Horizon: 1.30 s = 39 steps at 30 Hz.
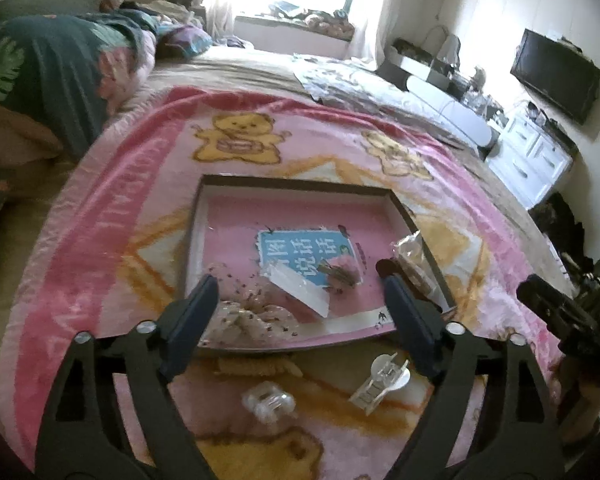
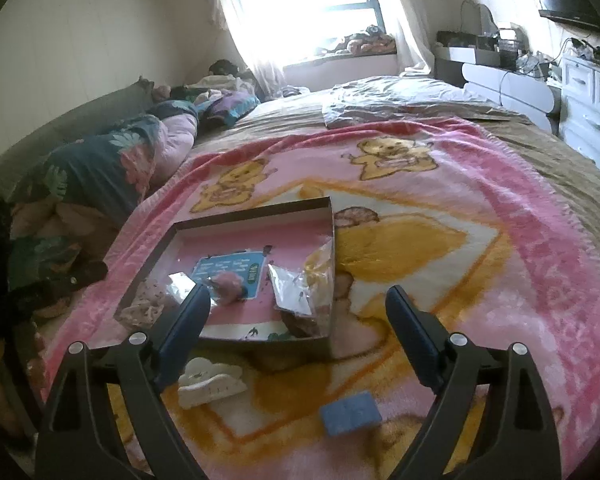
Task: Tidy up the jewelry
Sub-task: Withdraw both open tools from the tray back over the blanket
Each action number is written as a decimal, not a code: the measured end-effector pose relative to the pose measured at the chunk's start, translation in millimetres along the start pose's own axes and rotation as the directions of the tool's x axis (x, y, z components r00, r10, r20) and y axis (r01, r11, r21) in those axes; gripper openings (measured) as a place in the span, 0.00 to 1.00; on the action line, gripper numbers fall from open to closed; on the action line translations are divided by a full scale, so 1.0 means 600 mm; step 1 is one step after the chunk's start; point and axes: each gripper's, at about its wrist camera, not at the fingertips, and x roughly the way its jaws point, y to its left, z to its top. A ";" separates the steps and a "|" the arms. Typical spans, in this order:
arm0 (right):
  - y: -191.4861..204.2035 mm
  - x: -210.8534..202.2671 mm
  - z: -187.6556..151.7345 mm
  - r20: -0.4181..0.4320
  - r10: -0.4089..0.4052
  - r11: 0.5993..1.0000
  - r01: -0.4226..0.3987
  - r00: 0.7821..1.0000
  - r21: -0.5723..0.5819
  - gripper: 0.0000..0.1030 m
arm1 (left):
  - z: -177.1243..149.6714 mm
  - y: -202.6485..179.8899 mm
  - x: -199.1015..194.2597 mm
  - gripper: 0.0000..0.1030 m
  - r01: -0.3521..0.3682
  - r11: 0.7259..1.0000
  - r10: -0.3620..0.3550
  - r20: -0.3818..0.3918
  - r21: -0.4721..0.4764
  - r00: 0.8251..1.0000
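A shallow pink-lined box point(image 1: 284, 188) lies on the pink bear blanket, holding a beaded piece point(image 1: 256, 314), a clear packet point(image 1: 300, 286) and a plastic bag point(image 1: 414, 258). My left gripper point(image 1: 302, 290) is open and empty, just above the box's near edge. A clear hair claw point(image 1: 268, 400) and a white hair clip point(image 1: 382, 380) lie on the blanket between its fingers. In the right wrist view the box point(image 2: 256, 210) sits ahead left. My right gripper point(image 2: 298, 300) is open and empty above the white clip point(image 2: 210, 384) and a small blue box point(image 2: 350, 412).
The blanket point(image 2: 480, 220) covers a bed with a rumpled quilt point(image 1: 60, 72) at the left. A white dresser point(image 2: 592, 108) and a television point(image 1: 556, 74) stand at the right. The right gripper point(image 1: 560, 316) shows at the left view's right edge.
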 end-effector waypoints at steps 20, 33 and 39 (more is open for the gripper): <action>0.051 -0.123 -0.026 0.072 -0.004 0.999 0.008 0.997 -0.053 0.92 | -0.038 0.038 -0.135 0.91 -0.023 0.999 0.028 0.097 -0.046 0.995; 0.094 -0.160 -0.049 0.071 0.011 0.994 -0.003 0.997 -0.111 0.94 | -0.094 0.045 -0.162 0.91 -0.036 0.999 0.037 0.068 -0.028 0.997; 0.114 -0.166 -0.070 0.056 0.007 0.988 0.002 0.998 -0.152 0.95 | -0.122 0.041 -0.162 0.91 -0.046 0.999 0.046 0.048 -0.003 0.998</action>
